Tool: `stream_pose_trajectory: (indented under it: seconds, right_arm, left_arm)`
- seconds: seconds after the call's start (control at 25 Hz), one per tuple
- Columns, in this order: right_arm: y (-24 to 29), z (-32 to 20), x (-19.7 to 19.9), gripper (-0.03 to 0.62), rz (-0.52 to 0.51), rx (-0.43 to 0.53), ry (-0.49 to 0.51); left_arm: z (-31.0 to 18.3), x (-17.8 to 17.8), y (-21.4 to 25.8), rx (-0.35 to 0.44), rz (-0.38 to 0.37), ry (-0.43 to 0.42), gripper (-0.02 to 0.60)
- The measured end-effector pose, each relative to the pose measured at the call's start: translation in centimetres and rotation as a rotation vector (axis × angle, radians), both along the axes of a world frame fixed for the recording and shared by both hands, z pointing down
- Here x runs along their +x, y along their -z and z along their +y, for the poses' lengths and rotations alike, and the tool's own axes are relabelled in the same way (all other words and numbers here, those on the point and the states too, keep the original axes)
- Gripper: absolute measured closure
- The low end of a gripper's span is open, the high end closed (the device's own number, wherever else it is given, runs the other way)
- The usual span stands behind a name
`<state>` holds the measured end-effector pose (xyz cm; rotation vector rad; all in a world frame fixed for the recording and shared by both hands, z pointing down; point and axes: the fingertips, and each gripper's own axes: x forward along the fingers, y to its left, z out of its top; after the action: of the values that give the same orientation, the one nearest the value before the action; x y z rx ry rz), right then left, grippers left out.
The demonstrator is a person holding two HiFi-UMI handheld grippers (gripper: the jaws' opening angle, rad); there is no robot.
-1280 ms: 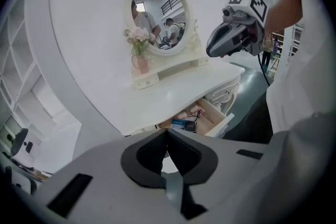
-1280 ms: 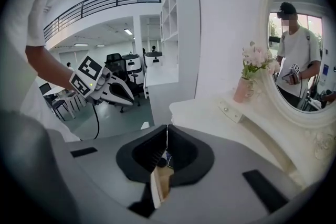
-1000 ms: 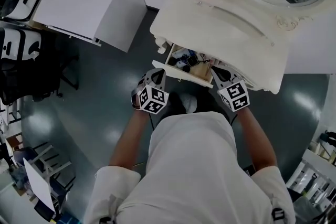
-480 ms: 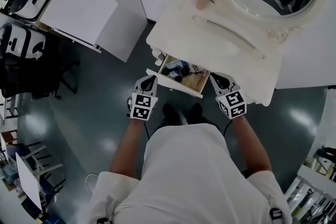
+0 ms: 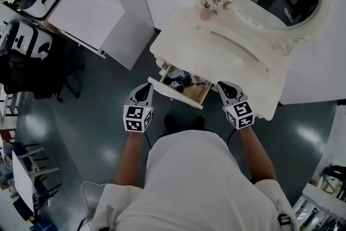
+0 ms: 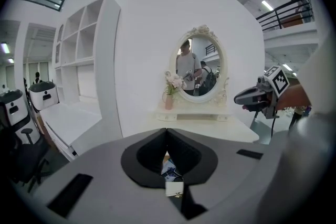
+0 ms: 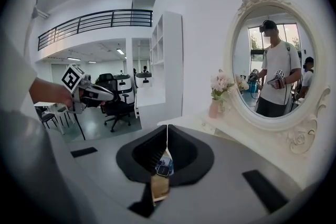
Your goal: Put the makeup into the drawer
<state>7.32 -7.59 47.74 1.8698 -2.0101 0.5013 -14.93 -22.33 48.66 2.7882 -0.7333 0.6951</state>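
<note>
Cream dressing table point(image 5: 227, 46); drawer point(image 5: 174, 93) stands open toward me, long side along table front. Makeup point(image 5: 178, 80) lies jumbled inside; I can't read which way it points. Left gripper point(image 5: 146, 87) and right gripper point(image 5: 222, 85) flank drawer, jaws together, empty.

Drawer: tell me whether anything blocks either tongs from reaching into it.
Nothing visible does. The drawer stands pulled out from under the vanity top, makeup inside; left tongs and right tongs, both shut and empty, flank its front.
</note>
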Motion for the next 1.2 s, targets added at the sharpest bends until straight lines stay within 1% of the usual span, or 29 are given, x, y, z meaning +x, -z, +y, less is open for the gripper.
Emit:
stream_pose_trajectory:
  seconds: [0.16,0.4,0.56,0.76,1.2]
  right_arm:
    - [0.3,0.1,0.6,0.565,-0.003,0.009,-0.003]
    - [1.0,0.0,0.4,0.565,0.004,0.029,0.012]
    - [1.1,0.1,0.9,0.565,0.000,0.037,0.000]
    - [1.1,0.2,1.5,0.565,-0.041,0.046,-0.022]
    - [1.7,0.1,2.1,0.565,-0.034,0.058,-0.045]
  left_arm:
    - [-0.3,-0.1,0.8,0.012,0.016,0.010,0.565]
    - [-0.4,-0.1,1.6,0.027,0.041,0.001,0.565]
    - [-0.4,0.0,1.6,0.019,0.051,0.005,0.565]
    - [-0.6,0.3,1.6,0.013,0.064,0.008,0.565]
    - [-0.8,0.6,1.7,0.002,0.087,0.009,0.565]
